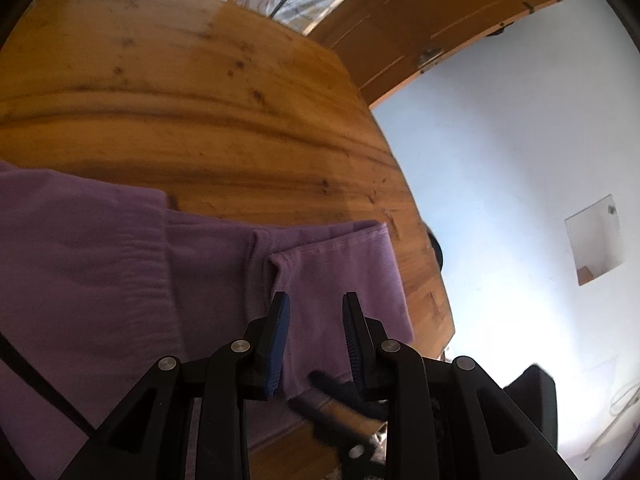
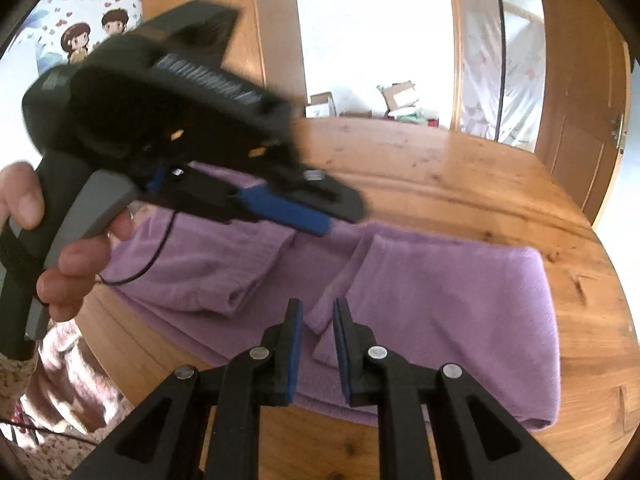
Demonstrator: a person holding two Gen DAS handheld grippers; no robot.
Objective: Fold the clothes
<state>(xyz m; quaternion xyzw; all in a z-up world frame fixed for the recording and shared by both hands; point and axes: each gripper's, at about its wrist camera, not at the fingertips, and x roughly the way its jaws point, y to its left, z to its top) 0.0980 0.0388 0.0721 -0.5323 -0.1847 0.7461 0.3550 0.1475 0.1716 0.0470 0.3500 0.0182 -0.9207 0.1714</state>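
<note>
Two hand-held grippers: the left hand-held gripper [image 1: 315,300] and the right hand-held gripper [image 2: 316,306] both sit at the bottom centre of their own views, above one purple garment [image 2: 440,304].
Garment place: it lies folded flat on the surface [image 2: 460,172], filling the middle and lower right of the right wrist view and the lower left and centre of the left wrist view [image 1: 100,264].
Garment to left hand-held gripper: a raised fold edge runs just beyond the left fingertip; purple cloth shows in the gap between the fingers.
Garment to right hand-held gripper: a narrow folded strip [image 2: 332,308] runs up through the gap between the fingers.
Surface: warm brown wood with dark knots and grain, rounded edge to the right in both views.
Room: a wooden door [image 2: 580,128] at the right, cardboard boxes [image 2: 396,100] at the far edge of the surface, cartoon stickers on the wall [image 2: 92,36] at the upper left, pale floor [image 1: 520,160].
Left hand-held gripper state: jaws moderately apart, pads clear of the cloth; seen blurred from the side in the right wrist view [image 2: 304,212], gripped by a hand [image 2: 68,240].
Right hand-held gripper state: jaws narrow; the strip appears to lie below rather than pinched, though contact is hard to judge.
</note>
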